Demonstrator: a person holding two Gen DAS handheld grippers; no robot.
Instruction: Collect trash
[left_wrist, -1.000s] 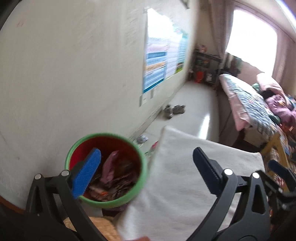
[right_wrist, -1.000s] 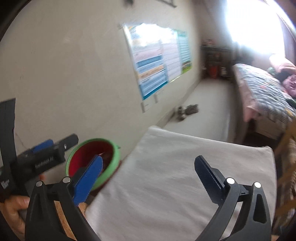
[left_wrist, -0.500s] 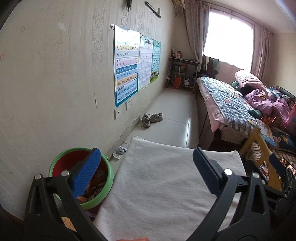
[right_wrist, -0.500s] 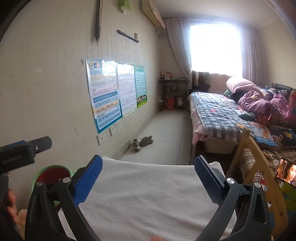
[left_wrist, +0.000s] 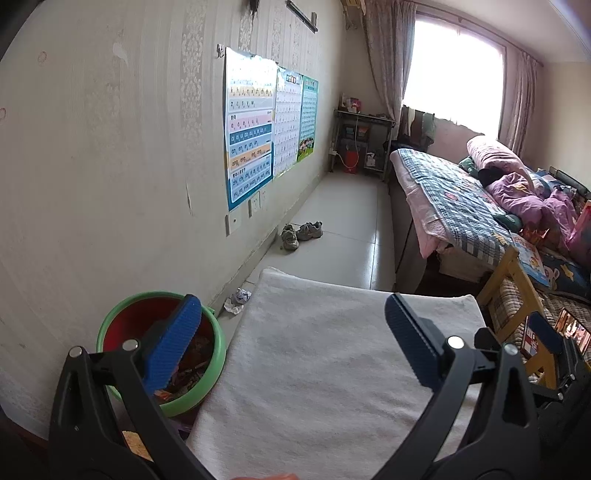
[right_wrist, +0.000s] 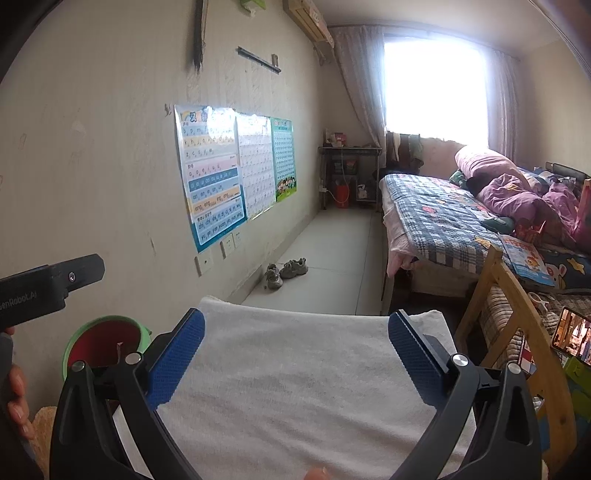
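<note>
The green-rimmed round plastic bin with a red inside stands on the floor against the wall, just left of the white towel-covered surface. In the left wrist view its near side is hidden behind the left gripper's blue ribbed finger pad, and the wrappers lying in it are too jumbled to name. In the right wrist view only the bin's upper rim shows, cut off by the right gripper's black frame. A crumpled scrap of pale paper lies on the floor by the skirting, just beyond the bin and beside the towel's far corner; the right view does not show it. Both grippers hang above the towel with jaws spread wide and nothing between them.

On the left gripper's body, seen from the right camera, white letters read "enRobot.AI", the start cut off. The tall wall chart with coloured bands carries pinyin rows such as "ang eng ing ong"; its smaller print is unreadable. A pair of grey shoes sits further along the wall
</note>
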